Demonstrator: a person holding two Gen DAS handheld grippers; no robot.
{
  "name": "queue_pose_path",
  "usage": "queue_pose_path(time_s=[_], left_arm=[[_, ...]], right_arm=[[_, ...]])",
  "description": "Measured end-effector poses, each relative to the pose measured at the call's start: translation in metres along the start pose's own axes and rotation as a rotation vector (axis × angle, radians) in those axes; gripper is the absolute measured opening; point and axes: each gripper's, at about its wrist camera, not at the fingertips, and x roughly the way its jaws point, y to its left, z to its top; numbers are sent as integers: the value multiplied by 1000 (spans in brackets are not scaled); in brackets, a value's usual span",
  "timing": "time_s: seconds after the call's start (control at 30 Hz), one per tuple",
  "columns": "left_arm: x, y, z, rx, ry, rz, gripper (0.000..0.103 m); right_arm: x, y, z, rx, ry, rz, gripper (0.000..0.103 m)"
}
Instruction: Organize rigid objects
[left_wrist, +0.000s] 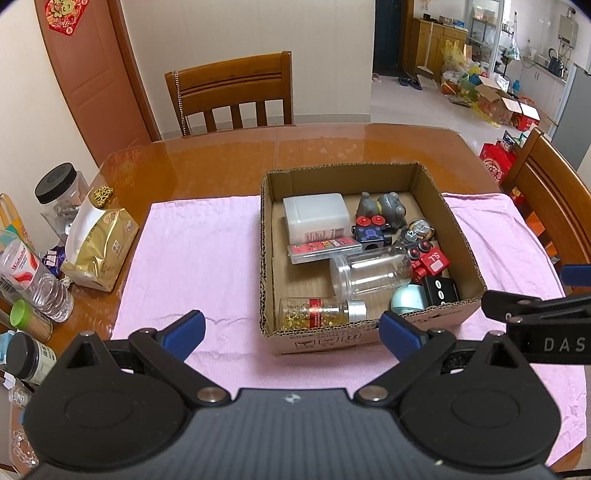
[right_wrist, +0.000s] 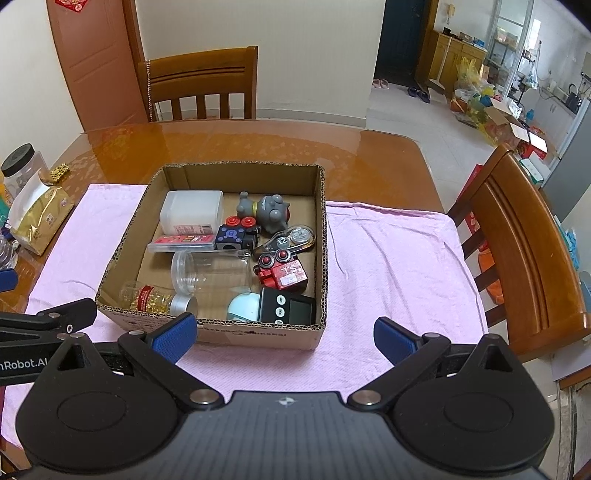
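A cardboard box (left_wrist: 463, 254) (right_wrist: 321, 236) stands on a pink cloth (left_wrist: 199, 258) (right_wrist: 399, 266). Inside lie a white plastic bottle (left_wrist: 316, 216) (right_wrist: 192, 212), a grey figurine (left_wrist: 384, 210) (right_wrist: 271, 212), a clear jar (left_wrist: 371, 275) (right_wrist: 210, 275), a gold-flake bottle (left_wrist: 317, 312) (right_wrist: 155, 295), a red toy robot (left_wrist: 430, 264) (right_wrist: 284, 271) and a black timer (left_wrist: 439, 290) (right_wrist: 286, 306). My left gripper (left_wrist: 291, 332) hovers open before the box's near wall, nothing between its fingers. My right gripper (right_wrist: 284, 338) is open too, just in front of the box.
The wooden table's left edge holds a gold bag (left_wrist: 98, 251) (right_wrist: 37, 218), a black-lidded jar (left_wrist: 59, 188), a water bottle (left_wrist: 33, 280) and small containers. Wooden chairs stand behind (left_wrist: 232, 96) (right_wrist: 203, 85) and to the right (right_wrist: 517, 243).
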Motion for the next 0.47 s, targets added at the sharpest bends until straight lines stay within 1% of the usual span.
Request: queue_pose_path(time_s=[0.47], left_arm=[[-2, -1, -1, -1, 1, -2, 100]], right_arm=[[-2, 2, -1, -5, -5, 1, 103]])
